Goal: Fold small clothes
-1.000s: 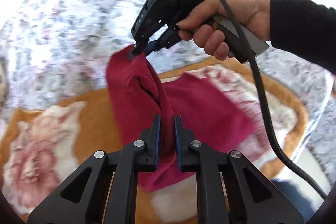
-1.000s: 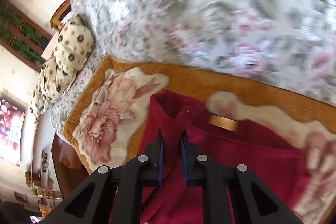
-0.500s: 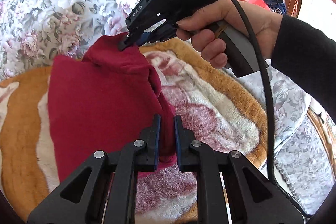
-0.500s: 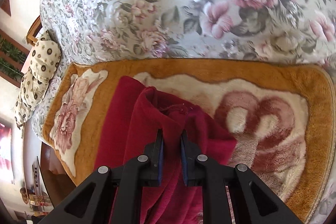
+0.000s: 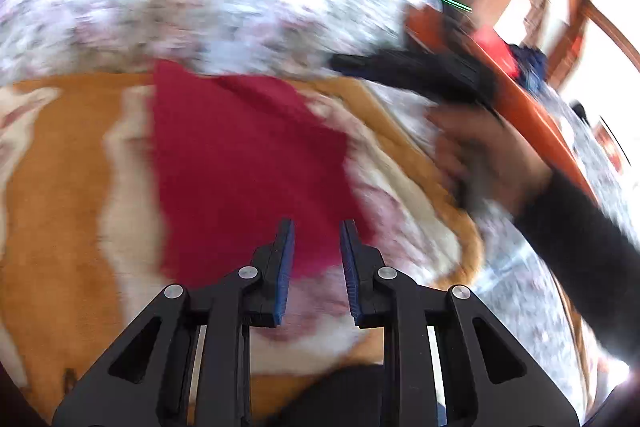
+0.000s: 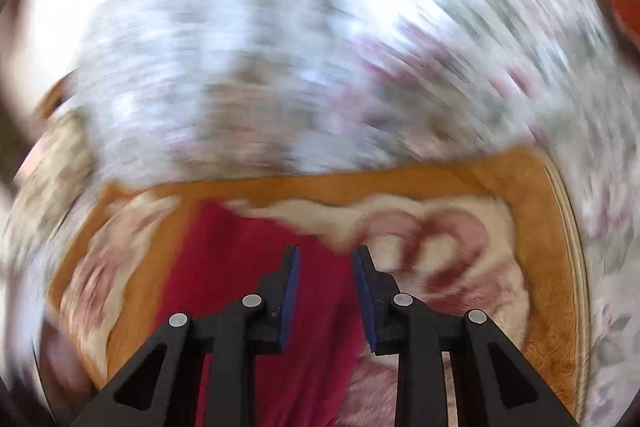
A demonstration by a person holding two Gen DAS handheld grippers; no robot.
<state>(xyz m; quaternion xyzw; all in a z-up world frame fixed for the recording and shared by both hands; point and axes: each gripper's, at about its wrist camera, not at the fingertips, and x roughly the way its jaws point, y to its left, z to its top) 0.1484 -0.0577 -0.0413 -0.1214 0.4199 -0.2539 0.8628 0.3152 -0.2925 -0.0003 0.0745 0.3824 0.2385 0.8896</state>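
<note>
1. Two grippers are in view, each from its own wrist camera. Both frames carry heavy motion blur.
2. Left gripper (image 5: 316,227): the jaws stand apart with a clear gap between the blue pads (image 5: 287,247). Nothing sits between them.
3. Right gripper (image 6: 326,253): the jaws likewise stand apart, blue pads facing each other, with nothing clamped.
4. Red garment (image 5: 248,163): it lies flat on the orange floral blanket (image 5: 60,187), roughly rectangular in outline. In the left wrist view its near edge falls just behind the fingertips of the left gripper. In the right wrist view the red garment (image 6: 248,267) runs beneath and between the fingers of the right gripper. Whether either gripper touches the cloth cannot be told.
5. Orange floral blanket: cream and pink flower patches border the garment on both sides. The blanket (image 6: 552,267) extends right of the garment to a piped edge.
6. Right hand (image 5: 488,155): seen in the left wrist view, it holds the right gripper body (image 5: 420,71) to the right of and beyond the garment, clear of the cloth. A dark sleeve (image 5: 580,251) covers the forearm.
7. Floral bedspread (image 6: 304,59): it lies beyond the blanket, pale with pink and green print.
8. Wooden frame (image 5: 532,107): an orange-brown rail runs at the far right, past the hand.
</note>
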